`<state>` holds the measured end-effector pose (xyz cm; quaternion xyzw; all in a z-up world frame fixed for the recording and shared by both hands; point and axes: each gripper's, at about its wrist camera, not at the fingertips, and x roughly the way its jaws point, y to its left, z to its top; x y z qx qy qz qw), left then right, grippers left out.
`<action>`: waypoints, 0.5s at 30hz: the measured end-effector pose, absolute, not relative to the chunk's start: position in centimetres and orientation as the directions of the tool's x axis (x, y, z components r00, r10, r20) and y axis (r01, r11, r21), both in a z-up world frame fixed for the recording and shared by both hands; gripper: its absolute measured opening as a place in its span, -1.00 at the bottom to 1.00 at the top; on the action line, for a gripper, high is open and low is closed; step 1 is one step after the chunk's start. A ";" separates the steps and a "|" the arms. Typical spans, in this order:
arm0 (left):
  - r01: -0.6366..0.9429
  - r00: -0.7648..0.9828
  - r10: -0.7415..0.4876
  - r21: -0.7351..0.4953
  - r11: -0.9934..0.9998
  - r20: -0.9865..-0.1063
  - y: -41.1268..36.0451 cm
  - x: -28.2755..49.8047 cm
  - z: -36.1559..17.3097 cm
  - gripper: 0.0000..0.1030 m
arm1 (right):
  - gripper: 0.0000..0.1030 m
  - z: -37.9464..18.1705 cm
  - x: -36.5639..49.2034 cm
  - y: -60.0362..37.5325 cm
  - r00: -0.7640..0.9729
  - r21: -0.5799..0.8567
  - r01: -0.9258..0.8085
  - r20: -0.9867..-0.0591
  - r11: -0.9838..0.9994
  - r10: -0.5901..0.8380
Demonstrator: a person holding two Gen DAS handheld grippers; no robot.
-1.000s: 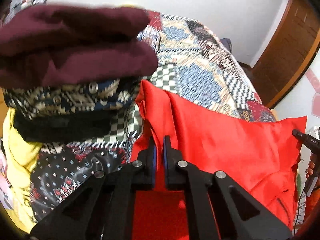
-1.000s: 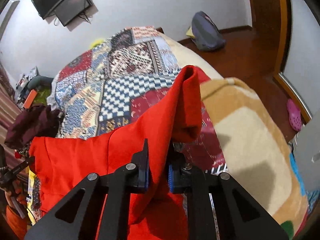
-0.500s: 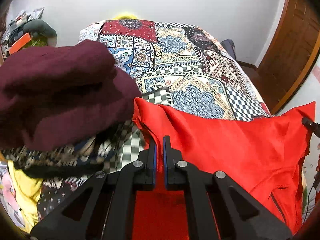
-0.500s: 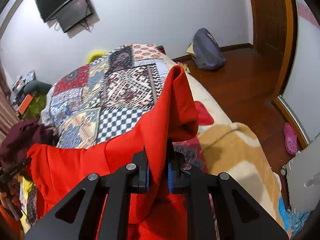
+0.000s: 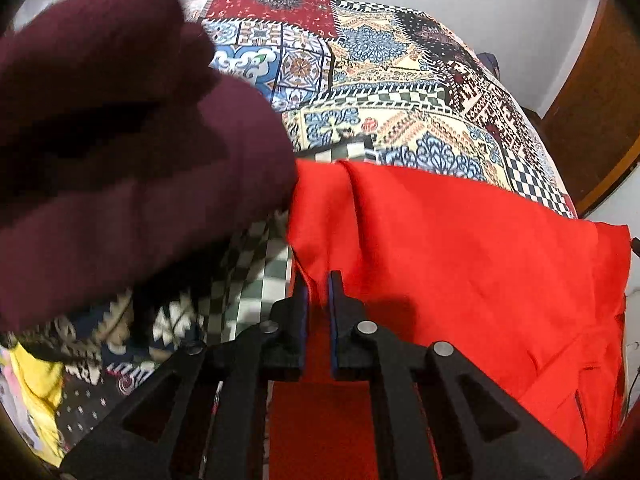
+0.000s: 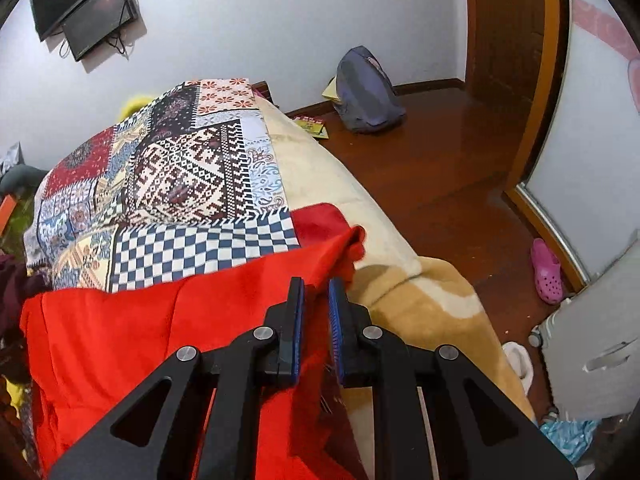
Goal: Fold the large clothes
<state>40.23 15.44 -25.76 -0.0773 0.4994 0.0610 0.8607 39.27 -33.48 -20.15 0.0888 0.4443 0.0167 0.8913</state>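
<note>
I have the left gripper (image 5: 318, 292) with its jaws closed on a fold of the bright red smooth-fabric garment (image 5: 460, 248), pinching the cloth near its left edge. My right gripper (image 6: 316, 296) has its jaws closed on the other end of the same red garment (image 6: 160, 332), where a small bunched corner sticks up just past the fingertips. The cloth stretches between my two grippers and lies across the near part of the bed, over the multicoloured patchwork bedspread (image 5: 400, 92).

On my left, a folded dark maroon knitted garment (image 5: 120, 152) sits on top of a stack, touching the red garment's left edge and blocking much of that side of the left wrist view. Under it I see a dark patterned cloth (image 5: 132, 332) and a yellow cloth (image 5: 36, 392).

From the right wrist view, a beige and tan plush blanket (image 6: 400, 292) covers the bed's right side. Beyond it, on the brown wooden floor (image 6: 440, 160), stand a grey-blue backpack (image 6: 368, 92) against the wall and a pink clog shoe (image 6: 546, 276) near the door frame. A black wall-mounted television (image 6: 88, 4) hangs upper left.
</note>
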 end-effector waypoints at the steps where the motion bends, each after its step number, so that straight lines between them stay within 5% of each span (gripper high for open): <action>1: -0.182 0.492 0.031 -0.067 0.981 -0.870 15.4 39.8 -25.6 -0.81 | -0.78 -19.9 38.8 -33.4 0.602 0.162 0.036 -0.791 0.986 0.109; 7: -0.161 0.489 0.072 -0.009 0.987 -0.869 14.6 36.8 -23.9 -0.80 | -0.68 -18.1 35.8 -31.9 0.587 0.147 -0.050 -0.796 0.988 0.148; 12: -0.130 0.514 0.075 0.009 0.991 -0.855 13.9 33.2 -21.3 -0.69 | -0.06 -15.9 32.7 -30.7 0.603 0.147 -0.112 -0.776 0.983 0.184; 14: -0.123 0.526 0.074 0.010 0.992 -0.847 13.9 31.3 -20.0 -0.53 | 0.09 -14.8 31.4 -30.3 0.617 0.134 -0.118 -0.766 0.984 0.179; 15: -0.122 0.531 0.076 0.012 0.992 -0.844 13.8 30.7 -19.5 -0.30 | 0.16 -14.4 31.0 -30.1 0.617 0.134 -0.121 -0.766 0.984 0.180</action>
